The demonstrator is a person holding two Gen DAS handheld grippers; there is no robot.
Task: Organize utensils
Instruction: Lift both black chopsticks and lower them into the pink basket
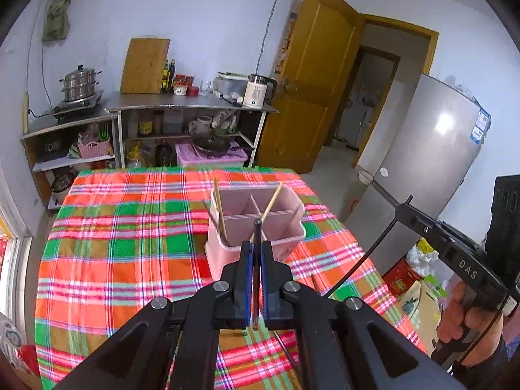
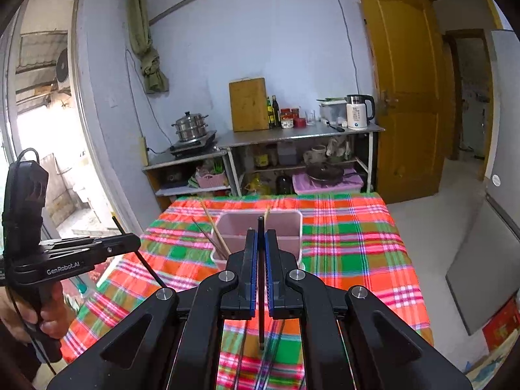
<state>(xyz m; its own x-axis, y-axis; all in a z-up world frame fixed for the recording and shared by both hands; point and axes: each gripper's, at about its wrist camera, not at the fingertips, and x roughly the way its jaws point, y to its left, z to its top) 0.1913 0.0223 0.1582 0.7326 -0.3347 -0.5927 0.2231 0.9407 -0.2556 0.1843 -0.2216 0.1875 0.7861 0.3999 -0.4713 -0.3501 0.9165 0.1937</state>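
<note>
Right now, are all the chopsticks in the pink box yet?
Not yet. Done: a few wooden chopsticks already stand in the pink utensil holder on the plaid tablecloth. In hand: the left gripper is shut on one dark chopstick, and the right gripper on another dark chopstick. Left: both must go into the holder. Whether more lie on the table I cannot tell.

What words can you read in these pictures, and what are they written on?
"DAS": on the side of the right claw, seen from the left camera.
"GenRobot.AI": on the side of the left claw, seen from the right camera.
Blue stickers on the fridge: too small to read.
Jar labels on the counter: too blurred to read.
</note>
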